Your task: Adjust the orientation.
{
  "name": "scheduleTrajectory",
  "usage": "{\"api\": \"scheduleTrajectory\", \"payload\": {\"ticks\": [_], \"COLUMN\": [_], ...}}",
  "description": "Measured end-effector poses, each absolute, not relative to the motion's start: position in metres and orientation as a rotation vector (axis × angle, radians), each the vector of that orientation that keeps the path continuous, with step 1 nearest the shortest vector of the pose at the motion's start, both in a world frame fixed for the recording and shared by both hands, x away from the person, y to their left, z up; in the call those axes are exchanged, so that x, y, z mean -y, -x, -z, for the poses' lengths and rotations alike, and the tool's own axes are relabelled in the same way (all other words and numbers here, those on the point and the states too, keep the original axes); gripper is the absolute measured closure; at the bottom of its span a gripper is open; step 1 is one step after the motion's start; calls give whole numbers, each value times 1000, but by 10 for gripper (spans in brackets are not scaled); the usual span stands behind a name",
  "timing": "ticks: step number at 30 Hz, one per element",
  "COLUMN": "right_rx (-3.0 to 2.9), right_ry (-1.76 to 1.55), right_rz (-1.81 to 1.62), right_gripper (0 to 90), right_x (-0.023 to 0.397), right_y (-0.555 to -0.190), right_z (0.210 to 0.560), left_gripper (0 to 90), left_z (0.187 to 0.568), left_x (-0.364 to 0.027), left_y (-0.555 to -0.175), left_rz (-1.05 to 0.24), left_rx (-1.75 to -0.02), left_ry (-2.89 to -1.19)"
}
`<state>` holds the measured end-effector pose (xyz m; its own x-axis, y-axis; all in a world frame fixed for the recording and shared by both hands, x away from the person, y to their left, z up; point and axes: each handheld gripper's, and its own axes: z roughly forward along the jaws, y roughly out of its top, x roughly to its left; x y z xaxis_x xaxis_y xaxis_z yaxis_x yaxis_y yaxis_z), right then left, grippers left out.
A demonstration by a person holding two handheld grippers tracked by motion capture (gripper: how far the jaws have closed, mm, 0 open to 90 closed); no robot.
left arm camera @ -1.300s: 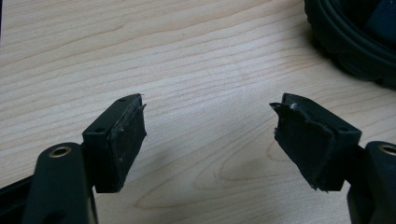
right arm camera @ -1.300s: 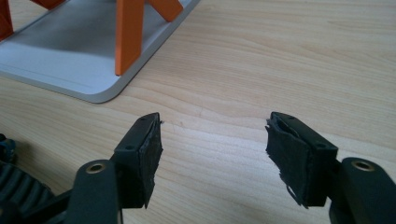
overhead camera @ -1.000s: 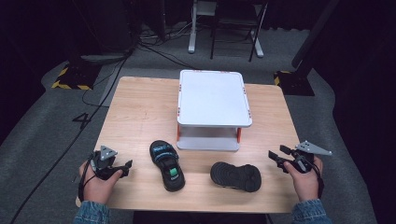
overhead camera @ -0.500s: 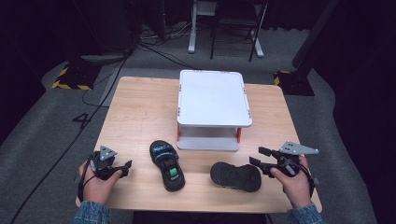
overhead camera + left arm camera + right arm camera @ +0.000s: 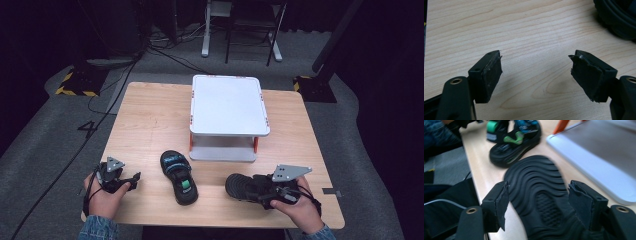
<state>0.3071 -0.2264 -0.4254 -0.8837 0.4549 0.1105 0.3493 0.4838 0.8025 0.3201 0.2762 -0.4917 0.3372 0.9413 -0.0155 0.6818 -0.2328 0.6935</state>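
Upturned sandal, lengthwise across the table.

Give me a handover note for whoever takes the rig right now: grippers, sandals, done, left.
Left gripper: open, nothing between its jaws, low over the table at the front left.
Right gripper: jaws just opened a little, now either side of the upturned sandal; pads not visibly pressing.
Other sandal: upright, straps up, front middle.
White two-level rack: nothing on top.
Done: right gripper at the sandal.
Left: probably grip it, turn it over or move it; second sandal untouched.
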Motion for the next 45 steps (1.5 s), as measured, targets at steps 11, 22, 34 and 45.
{"api": "scheduleTrajectory", "payload": {"ticks": [11,22,34,45], "right_rx": [-2626,-2507,-2419,-2476], "right_ry": [-608,-464,-563,-472], "right_rz": [-1344,-1339,-1278,-1137], "right_gripper": [228,244,273,178], "right_x": [213,215,225,217], "right_y": [-306,-311,-331,-338], "right_z": [442,454,462,473], "left_gripper": [245,250,250,257], "left_z": [494,495,498,502], "left_x": [-276,-276,-283,-287], "left_y": [-321,-320,-312,-306], "left_rz": [-561,-567,-555,-538], "left_rx": [-1413,-1403,-1412,-1425], "left_ry": [-1998,-2001,-2001,-1999]}}
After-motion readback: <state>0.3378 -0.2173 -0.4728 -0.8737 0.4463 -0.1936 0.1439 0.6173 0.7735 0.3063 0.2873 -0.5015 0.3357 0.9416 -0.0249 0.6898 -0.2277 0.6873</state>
